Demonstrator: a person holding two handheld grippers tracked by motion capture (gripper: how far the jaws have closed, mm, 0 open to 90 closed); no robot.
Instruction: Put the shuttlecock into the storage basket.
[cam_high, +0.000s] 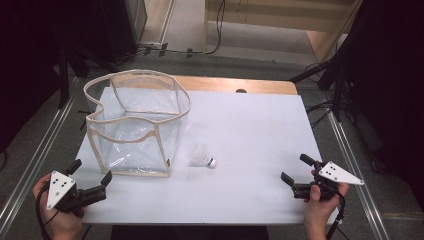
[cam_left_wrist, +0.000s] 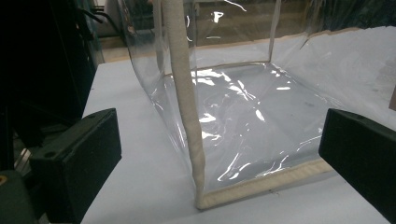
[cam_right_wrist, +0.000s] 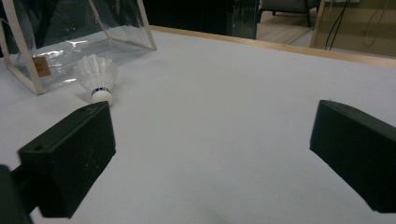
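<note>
Lying beside clear bag (cam_high: 135, 125), shuttlecock (cam_high: 203, 157), both grippers' jaws spread, empty

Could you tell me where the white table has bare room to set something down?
Widest free patch: right of the shuttlecock, between the table's far wooden edge and the right gripper. A bare strip runs along the near edge between both grippers. Crowded: far left, around the clear bag, above the left gripper.
</note>
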